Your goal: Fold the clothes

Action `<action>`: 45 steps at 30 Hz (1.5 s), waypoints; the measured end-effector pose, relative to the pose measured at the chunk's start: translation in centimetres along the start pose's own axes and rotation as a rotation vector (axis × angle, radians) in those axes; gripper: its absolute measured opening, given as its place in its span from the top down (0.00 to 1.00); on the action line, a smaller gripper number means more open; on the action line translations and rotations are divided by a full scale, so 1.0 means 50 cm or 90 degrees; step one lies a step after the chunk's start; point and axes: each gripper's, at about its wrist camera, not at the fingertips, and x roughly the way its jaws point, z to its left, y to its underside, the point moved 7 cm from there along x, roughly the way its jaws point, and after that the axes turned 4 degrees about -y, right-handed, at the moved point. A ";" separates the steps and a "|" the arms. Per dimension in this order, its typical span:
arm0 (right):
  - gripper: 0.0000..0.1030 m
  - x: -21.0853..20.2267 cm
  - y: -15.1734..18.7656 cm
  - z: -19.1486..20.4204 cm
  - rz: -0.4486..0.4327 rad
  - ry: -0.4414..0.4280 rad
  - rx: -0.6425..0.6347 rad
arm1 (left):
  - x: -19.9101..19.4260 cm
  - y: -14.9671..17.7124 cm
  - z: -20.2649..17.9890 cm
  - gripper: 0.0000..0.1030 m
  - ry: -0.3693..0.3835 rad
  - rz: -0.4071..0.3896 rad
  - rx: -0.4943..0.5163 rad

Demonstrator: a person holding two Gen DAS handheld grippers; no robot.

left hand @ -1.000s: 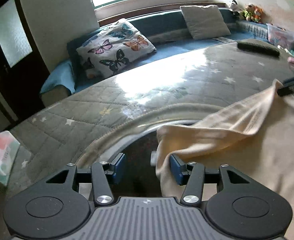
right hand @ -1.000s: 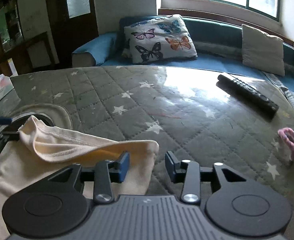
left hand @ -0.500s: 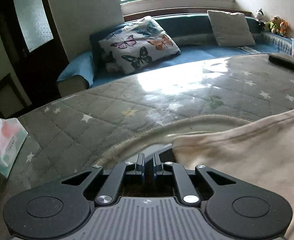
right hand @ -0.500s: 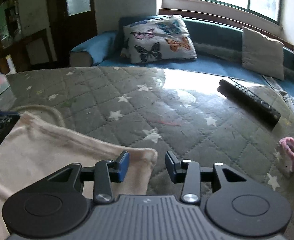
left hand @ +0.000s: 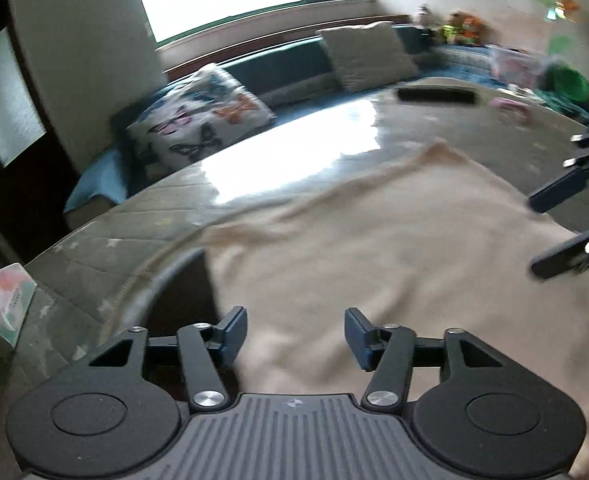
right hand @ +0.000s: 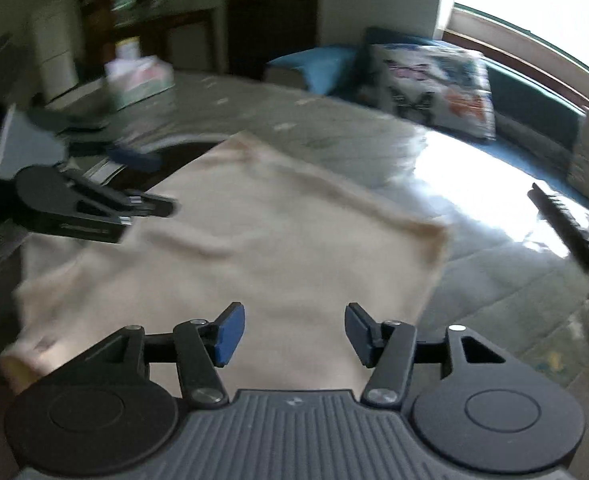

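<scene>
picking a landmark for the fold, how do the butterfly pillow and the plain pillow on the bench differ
The butterfly pillow is white with coloured butterfly prints; the plain pillow is an unpatterned beige-grey. In the left wrist view the butterfly pillow sits nearer the dark door side, the plain pillow further right toward the toys. Both lean against the bench back under the window, beyond the cream garment.

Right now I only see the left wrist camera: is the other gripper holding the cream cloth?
Observer: No. The right gripper has its jaws opening; the cloth lies under them, not pinched.
Operator: Where does the cloth's right side end?
Observer: At a corner lying on the quilted table cover, apart from the remote.
Operator: Anything behind the tissue box?
Observer: Dark shelves, too blurred to tell what they hold.
</scene>
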 end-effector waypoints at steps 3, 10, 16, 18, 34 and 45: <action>0.41 -0.013 0.034 0.058 0.007 -0.019 -0.031 | -0.041 0.025 -0.046 0.33 0.014 -0.014 0.017; 0.39 -0.041 0.119 0.130 0.019 -0.042 -0.040 | -0.095 0.079 -0.120 0.27 0.024 -0.029 0.043; 0.38 -0.098 0.150 0.118 -0.018 -0.037 0.022 | -0.111 0.090 -0.124 0.21 0.007 -0.037 0.047; 0.38 -0.115 0.160 0.101 -0.030 -0.030 0.056 | -0.109 0.085 -0.117 0.20 0.001 -0.037 0.040; 0.38 -0.239 0.320 -0.143 -0.071 0.208 0.288 | -0.121 0.025 -0.184 0.00 0.040 -0.076 0.012; 0.38 -0.293 0.398 -0.211 -0.097 0.310 0.386 | -0.112 0.023 -0.236 0.00 0.054 -0.064 0.012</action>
